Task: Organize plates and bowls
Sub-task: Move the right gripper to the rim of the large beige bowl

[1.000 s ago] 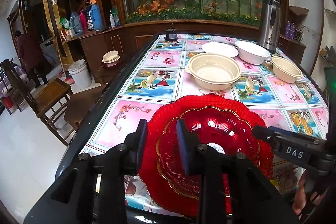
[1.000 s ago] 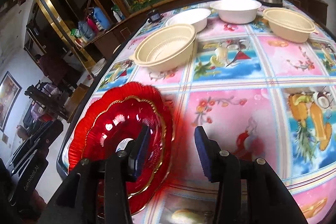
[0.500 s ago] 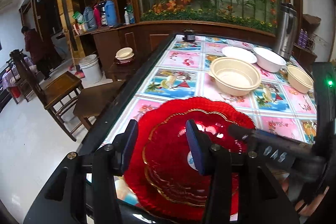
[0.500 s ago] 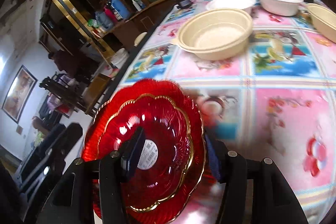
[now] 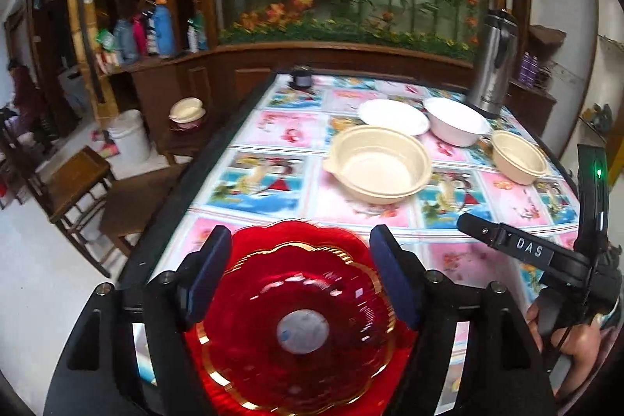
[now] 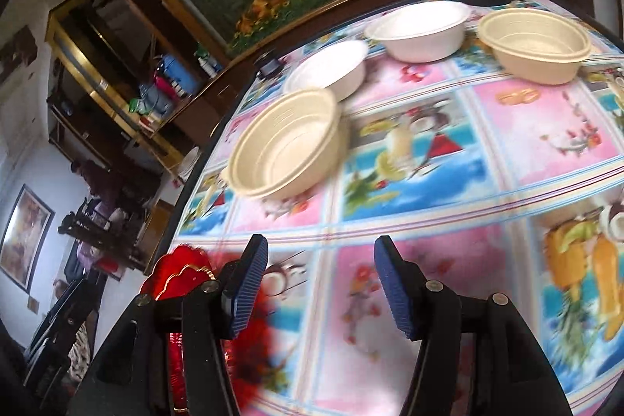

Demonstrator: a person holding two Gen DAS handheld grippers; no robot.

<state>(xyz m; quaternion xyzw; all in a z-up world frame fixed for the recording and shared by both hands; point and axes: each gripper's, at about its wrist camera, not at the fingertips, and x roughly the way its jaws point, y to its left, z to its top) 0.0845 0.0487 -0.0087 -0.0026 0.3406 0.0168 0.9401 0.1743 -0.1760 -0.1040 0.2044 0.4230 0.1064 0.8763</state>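
Home dining room; patterned table (image 5: 273, 127), wooden chair (image 5: 74, 182), bowls (image 5: 380, 168)

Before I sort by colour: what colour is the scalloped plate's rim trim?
Gold, on the red plate; left wrist view.

The stacked plates (image 5: 296, 318) are set at the near left corner of the table (image 5: 280, 127), below and between the opening jaws of the left gripper (image 5: 298, 279) without being touched by the pads, and to the left of the right gripper (image 6: 319, 283), whose opening jaws have only tablecloth between them. Farther back, the large bowl (image 5: 378, 168) is placed mid-table, with the flat plate (image 5: 392, 115) just behind it, the deep bowl (image 5: 456, 121) to that plate's right, and the small bowl (image 5: 518, 162) near the right edge. The flask (image 5: 491, 65) is stood behind the deep bowl at the far right, and a small jar (image 5: 301, 77) at the far left edge.
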